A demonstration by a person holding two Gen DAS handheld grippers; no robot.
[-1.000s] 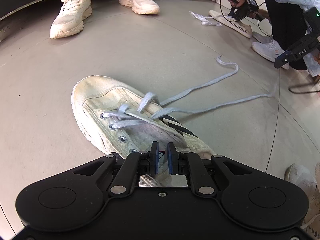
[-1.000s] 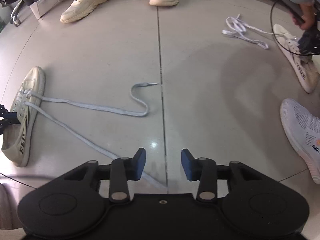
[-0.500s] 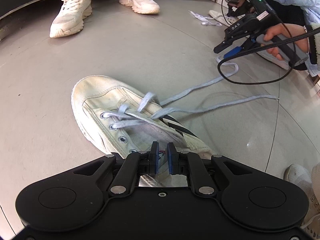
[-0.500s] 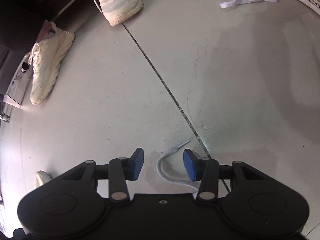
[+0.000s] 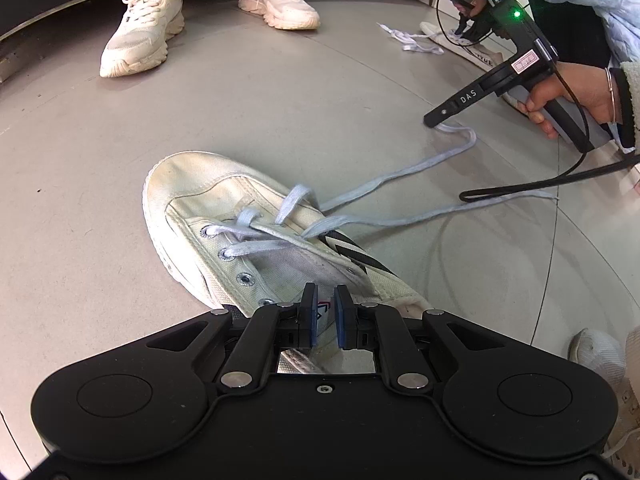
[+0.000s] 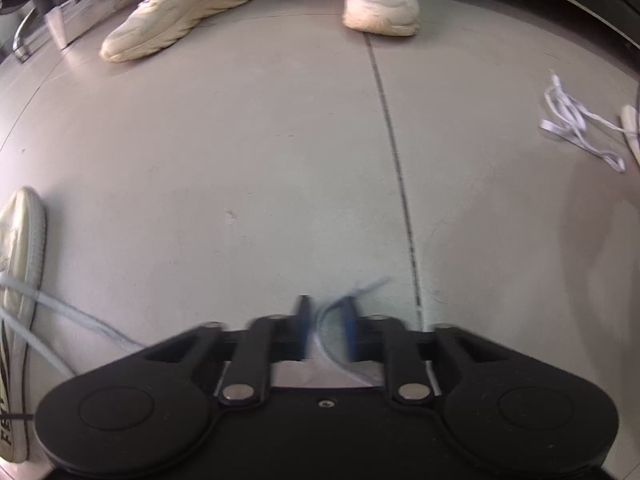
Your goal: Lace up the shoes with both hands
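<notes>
A worn white canvas shoe (image 5: 192,196) lies on the grey floor, laced through its two front eyelet rows with a pale blue lace (image 5: 400,176). My left gripper (image 5: 323,312) is shut on the shoe's tongue at the collar. Both lace tails trail right across the floor. In the left wrist view my right gripper (image 5: 434,118), held by a hand (image 5: 568,92), has its tip down on the far tail's end. In the blurred right wrist view the right gripper (image 6: 325,320) has its jaws closing on the lace end (image 6: 360,288). The shoe (image 6: 24,240) lies at that view's left edge.
A seated person's two cream sneakers (image 5: 140,36) stand at the back. A loose white lace (image 5: 408,40) and another canvas shoe (image 5: 472,56) lie at the back right. A black cable (image 5: 520,188) loops over the floor near the lace tails. A white mesh shoe (image 5: 596,356) sits at lower right.
My right gripper came down and left onto the end of the lace, and its open jaws closed around it. The left gripper and the shoe kept still.
</notes>
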